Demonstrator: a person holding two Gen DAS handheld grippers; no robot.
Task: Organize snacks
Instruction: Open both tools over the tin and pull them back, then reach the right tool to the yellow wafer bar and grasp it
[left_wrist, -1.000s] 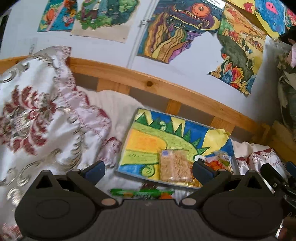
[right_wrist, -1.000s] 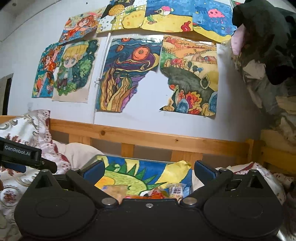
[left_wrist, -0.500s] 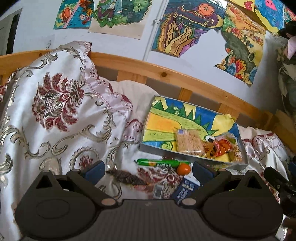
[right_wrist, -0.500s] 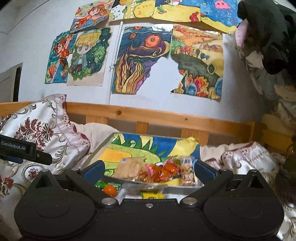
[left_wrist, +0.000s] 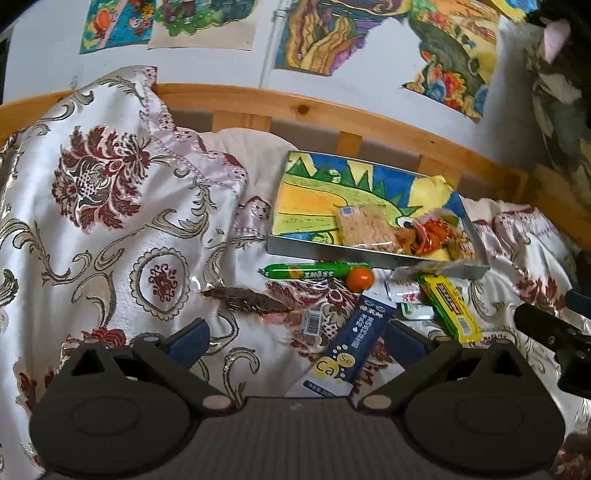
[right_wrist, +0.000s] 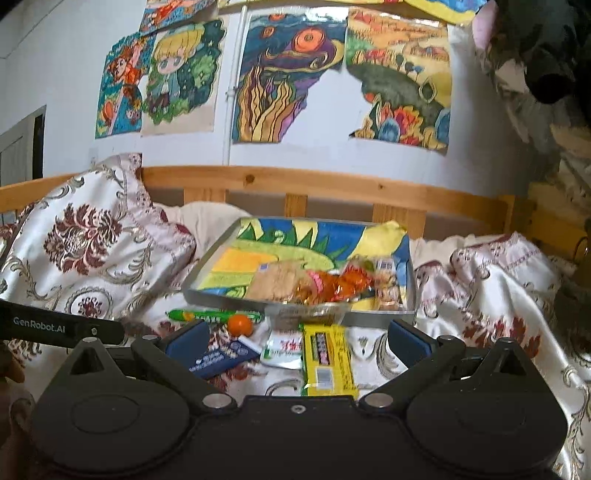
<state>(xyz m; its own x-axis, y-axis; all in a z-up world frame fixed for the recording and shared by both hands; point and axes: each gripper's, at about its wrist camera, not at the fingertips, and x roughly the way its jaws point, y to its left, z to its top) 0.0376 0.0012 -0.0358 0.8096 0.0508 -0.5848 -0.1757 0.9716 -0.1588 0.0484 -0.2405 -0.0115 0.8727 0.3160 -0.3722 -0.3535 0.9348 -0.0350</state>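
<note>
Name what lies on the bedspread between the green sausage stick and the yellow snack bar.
In the left wrist view, a small orange ball sits at the green sausage stick tip; then a white sachet beside the yellow snack bar.

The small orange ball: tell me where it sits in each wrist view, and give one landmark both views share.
Left wrist: the orange ball lies right of centre on the bedspread, at the right end of the green sausage stick.
Right wrist: the ball sits left of centre, just above the left fingertip.
Shared landmark: the grey tray just behind it.
</note>
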